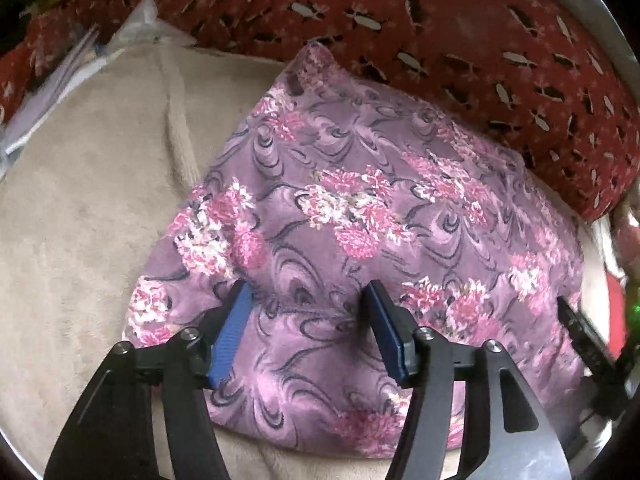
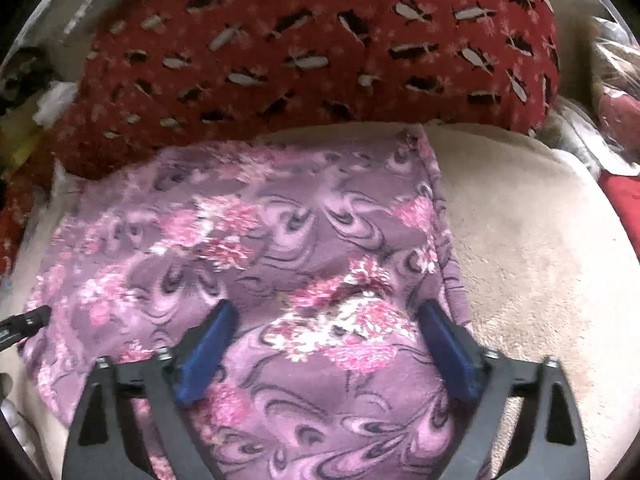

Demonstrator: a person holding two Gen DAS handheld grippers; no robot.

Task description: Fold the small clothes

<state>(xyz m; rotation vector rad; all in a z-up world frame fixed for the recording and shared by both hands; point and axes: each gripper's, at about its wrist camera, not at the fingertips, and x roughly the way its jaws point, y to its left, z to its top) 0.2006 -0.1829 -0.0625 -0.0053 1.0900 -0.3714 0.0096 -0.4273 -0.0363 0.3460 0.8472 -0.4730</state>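
A purple garment with pink flowers (image 1: 360, 208) lies folded flat on a beige blanket (image 1: 88, 208). It also shows in the right wrist view (image 2: 280, 248). My left gripper (image 1: 308, 292) is open, its blue pads (image 1: 232, 332) hovering over the garment's near left part. My right gripper (image 2: 326, 312) is open over the garment's near right part, its right pad (image 2: 448, 344) close to the garment's right edge. The right gripper's tip (image 1: 580, 328) shows at the right of the left wrist view. The left gripper's tip (image 2: 24, 322) shows at the left of the right wrist view.
A red patterned pillow (image 1: 460, 40) lies along the far side, touching the garment's far edge; it shows too in the right wrist view (image 2: 312, 48). Papers and plastic (image 1: 60, 76) lie at the far left. The beige blanket (image 2: 540, 260) extends to the right of the garment.
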